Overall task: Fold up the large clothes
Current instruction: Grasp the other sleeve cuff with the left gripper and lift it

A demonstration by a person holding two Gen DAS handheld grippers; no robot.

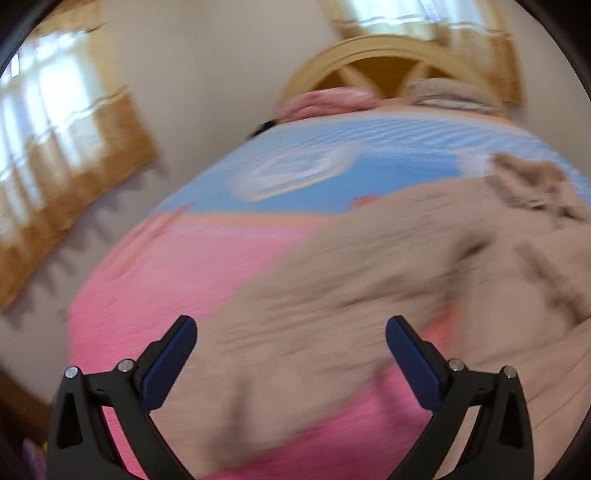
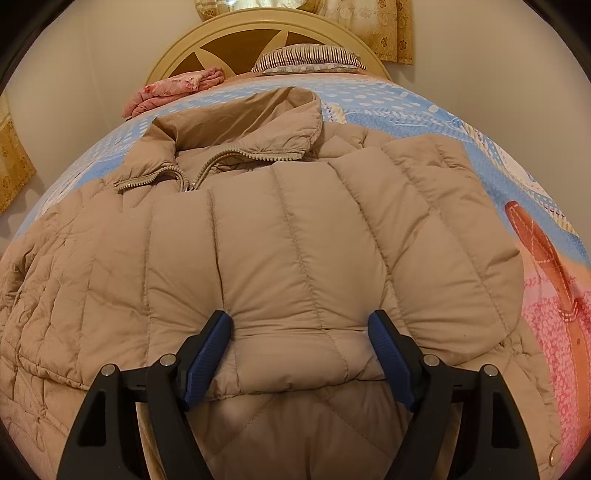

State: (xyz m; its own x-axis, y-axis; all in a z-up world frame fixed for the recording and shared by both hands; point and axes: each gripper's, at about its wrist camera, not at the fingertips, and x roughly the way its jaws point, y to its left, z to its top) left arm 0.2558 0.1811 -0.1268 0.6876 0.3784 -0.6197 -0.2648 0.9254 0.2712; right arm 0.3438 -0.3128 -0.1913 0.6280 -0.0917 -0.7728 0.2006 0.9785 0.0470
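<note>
While collar faces headboard — jacket lengthwise on bed; right claw pinching hem fold, left claw wide.

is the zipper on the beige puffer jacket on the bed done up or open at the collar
Open at the collar: the beige quilted puffer jacket shows its zipper teeth parted into two separate lines below the collar. Lower down, cannot tell.
</note>
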